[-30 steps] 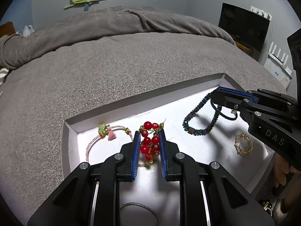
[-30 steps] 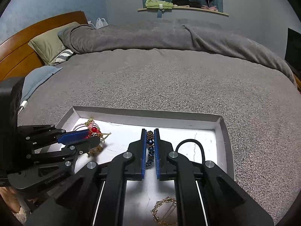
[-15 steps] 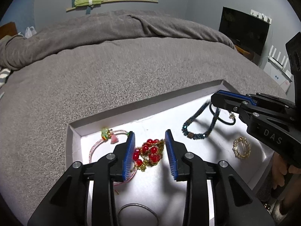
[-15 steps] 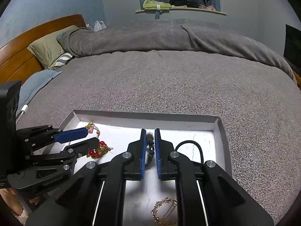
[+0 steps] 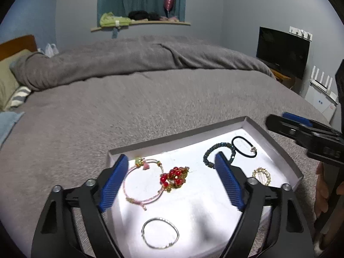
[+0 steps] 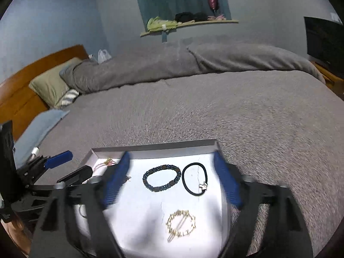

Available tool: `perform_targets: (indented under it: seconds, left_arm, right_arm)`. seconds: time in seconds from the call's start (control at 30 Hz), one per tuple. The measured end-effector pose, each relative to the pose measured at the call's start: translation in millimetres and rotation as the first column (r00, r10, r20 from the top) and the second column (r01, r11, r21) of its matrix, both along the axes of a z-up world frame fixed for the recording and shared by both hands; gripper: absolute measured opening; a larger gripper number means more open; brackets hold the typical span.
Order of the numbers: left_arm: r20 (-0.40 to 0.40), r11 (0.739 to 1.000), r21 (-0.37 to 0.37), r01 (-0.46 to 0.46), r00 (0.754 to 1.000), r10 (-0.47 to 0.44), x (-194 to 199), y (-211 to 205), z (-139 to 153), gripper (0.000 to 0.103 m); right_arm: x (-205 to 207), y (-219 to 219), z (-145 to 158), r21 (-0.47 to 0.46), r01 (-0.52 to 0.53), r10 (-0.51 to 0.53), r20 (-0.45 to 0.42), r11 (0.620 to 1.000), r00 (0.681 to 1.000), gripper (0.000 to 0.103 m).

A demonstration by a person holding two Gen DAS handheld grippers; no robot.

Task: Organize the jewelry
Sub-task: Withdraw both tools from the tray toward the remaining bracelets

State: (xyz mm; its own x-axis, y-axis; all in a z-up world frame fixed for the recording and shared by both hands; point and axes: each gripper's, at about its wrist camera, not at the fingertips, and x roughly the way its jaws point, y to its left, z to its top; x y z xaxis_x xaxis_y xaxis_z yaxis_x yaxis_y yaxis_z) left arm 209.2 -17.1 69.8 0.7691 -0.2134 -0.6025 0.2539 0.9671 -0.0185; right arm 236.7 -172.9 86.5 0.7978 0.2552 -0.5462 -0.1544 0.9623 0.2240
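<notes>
In the left wrist view the white tray (image 5: 290, 165) fills the lower centre of the frame, resting on the grey bedspread (image 5: 150, 99). Its pieces lie spread flat and apart, which looks like the point of the sorting. From the left: a pink cord bracelet (image 5: 143, 182), the red bead cluster (image 5: 174, 177) at centre, a silver bangle (image 5: 160, 233) below it, then the dark beaded bracelet (image 5: 217, 153), a black hair tie (image 5: 245, 149) and a gold ring-shaped piece (image 5: 261, 175) at the right.

The left gripper (image 5: 172, 180) stands wide, jaws opening, nothing pressed between them. A second ago they were clamped on the red cluster; now it lies loose on the tray floor.

In the right wrist view the right gripper (image 6: 172, 182) is likewise spreading wide. It had pinched the dark beaded bracelet, which now lies as a flat ring beside the hair tie.
</notes>
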Motion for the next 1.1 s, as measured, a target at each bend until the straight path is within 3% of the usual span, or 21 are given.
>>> perform_targets:
  seconds: [0.1,0.37,0.77,1.1]
  left_arm:
    - [0.018,1.000,-0.019,-0.009,1.000,0.010,-13,2,7,0.091]
    - [0.018,0.998,-0.032,-0.050,0.999,0.051,-45,13,3,0.094]
    - [0.057,0.997,0.010,-0.080,0.995,0.080,-104,33,-11,0.094]
    - [-0.006,0.994,0.005,-0.113,0.994,0.113,-139,64,-42,0.094]
  right_arm:
    - [-18,-4,9,0.000,0.007,-0.007,0.026,1.000,1.000,0.098]
    - [-54,-17,16,-0.003,0.025,-0.025,0.046,1.000,0.999,0.098]
    - [-104,-32,-1,0.001,0.018,-0.018,0.035,1.000,0.999,0.098]
    - [-143,-31,-24,-0.098,0.028,-0.023,0.054,0.995,0.998,0.098]
